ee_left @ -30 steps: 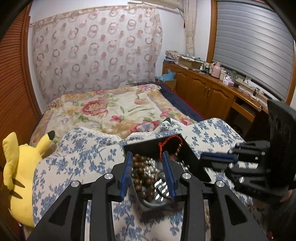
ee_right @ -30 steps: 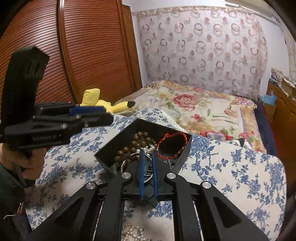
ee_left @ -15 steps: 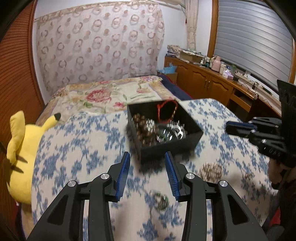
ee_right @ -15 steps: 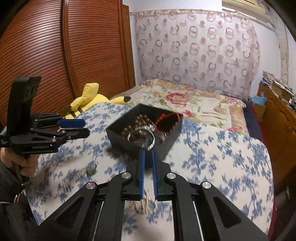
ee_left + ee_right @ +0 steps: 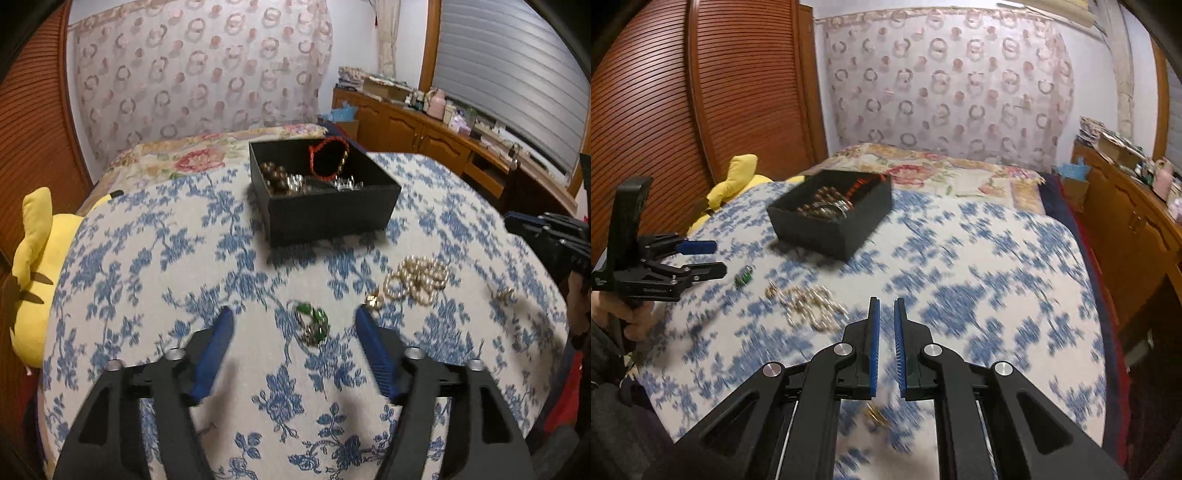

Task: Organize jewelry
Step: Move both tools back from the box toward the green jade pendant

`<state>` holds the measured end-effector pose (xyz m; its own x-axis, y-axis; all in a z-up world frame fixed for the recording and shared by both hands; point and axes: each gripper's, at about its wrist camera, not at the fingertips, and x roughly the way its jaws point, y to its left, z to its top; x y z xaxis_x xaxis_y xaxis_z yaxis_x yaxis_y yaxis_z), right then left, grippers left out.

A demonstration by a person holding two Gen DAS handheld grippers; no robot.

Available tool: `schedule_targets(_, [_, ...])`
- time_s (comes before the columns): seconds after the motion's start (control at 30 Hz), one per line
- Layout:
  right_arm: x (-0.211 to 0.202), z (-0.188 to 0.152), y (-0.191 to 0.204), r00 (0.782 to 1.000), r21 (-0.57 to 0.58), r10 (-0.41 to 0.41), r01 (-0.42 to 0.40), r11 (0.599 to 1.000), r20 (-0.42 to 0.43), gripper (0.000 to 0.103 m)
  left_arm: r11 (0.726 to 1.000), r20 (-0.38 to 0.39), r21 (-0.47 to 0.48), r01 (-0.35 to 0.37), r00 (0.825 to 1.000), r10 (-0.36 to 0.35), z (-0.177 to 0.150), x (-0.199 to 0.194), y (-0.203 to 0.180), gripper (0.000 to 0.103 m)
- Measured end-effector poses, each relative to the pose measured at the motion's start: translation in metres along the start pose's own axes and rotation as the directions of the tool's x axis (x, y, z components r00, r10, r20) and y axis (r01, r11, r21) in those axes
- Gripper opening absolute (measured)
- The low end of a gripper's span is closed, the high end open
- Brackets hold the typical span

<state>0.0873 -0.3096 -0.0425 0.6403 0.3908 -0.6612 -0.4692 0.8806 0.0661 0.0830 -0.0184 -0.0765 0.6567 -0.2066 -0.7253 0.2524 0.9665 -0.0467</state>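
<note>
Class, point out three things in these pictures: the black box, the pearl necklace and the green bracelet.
Black box (image 5: 334, 212), left wrist view: its near outer wall.
Pearl necklace (image 5: 417, 280), left wrist view: middle of the heaped pearls.
Green bracelet (image 5: 312, 323), left wrist view: its green beads, ahead of the claw.

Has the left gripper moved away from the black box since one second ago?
Yes. The left gripper drew back from the black box, jaws opening, empty.

A bed (image 5: 207, 155) with a floral cover was seen beyond the far edge of the surface (image 5: 147, 258), which was draped in a blue-flowered cloth. The back wall was hung with a ring-patterned curtain (image 5: 945, 81). Slatted wooden doors (image 5: 665, 96) lined one side; low wooden cabinets (image 5: 413, 129) were set under a shuttered window (image 5: 509, 77) opposite.
</note>
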Motion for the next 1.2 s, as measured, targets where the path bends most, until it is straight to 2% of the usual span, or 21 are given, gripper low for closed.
schedule_targets(0.17, [0.001,-0.027,-0.009,0.998,0.021,-0.015,0.016,1.0,-0.055,0.011,1.0,-0.035,0.015,-0.012,0.999,0.012,-0.009,0.01,-0.005,0.073])
schedule_targets(0.37, [-0.001,-0.051,-0.002,0.996,0.015,0.014,-0.012,1.0,-0.093,0.012,1.0,-0.067,0.016,-0.012,0.998,0.013,-0.016,0.018,-0.005,0.074])
schedule_targets(0.5, [-0.003,-0.054,0.004,0.995,0.01,0.03,-0.029,1.0,-0.094,0.028,1.0,-0.073,0.018,-0.017,0.997,0.018,-0.018,0.021,-0.006,0.075])
schedule_targets(0.9, [0.016,-0.059,0.016,0.988,-0.064,0.002,-0.012,0.998,-0.155,0.028,0.999,-0.074,0.031,-0.023,0.997,0.026,-0.019,0.022,-0.009,0.077])
schedule_targets(0.97, [0.016,-0.059,0.017,0.988,-0.071,-0.001,-0.01,0.997,-0.152,0.023,0.999,-0.075,0.031,-0.024,0.997,0.026,-0.019,0.022,-0.009,0.077])
schedule_targets(1.0, [0.016,-0.058,0.018,0.988,-0.071,0.003,-0.014,0.997,-0.152,0.008,0.999,-0.074,0.029,-0.022,0.997,0.024,-0.019,0.022,-0.009,0.077])
schedule_targets(1.03, [0.016,-0.058,0.018,0.989,-0.069,0.006,-0.016,0.997,-0.15,0.005,0.999,-0.074,0.027,-0.019,0.997,0.02,-0.019,0.022,-0.009,0.077])
schedule_targets(1.2, [0.012,-0.054,0.018,0.992,-0.067,0.011,-0.02,0.998,-0.122,0.003,0.999,-0.063,0.03,-0.015,0.998,0.017,-0.014,0.023,-0.011,0.077])
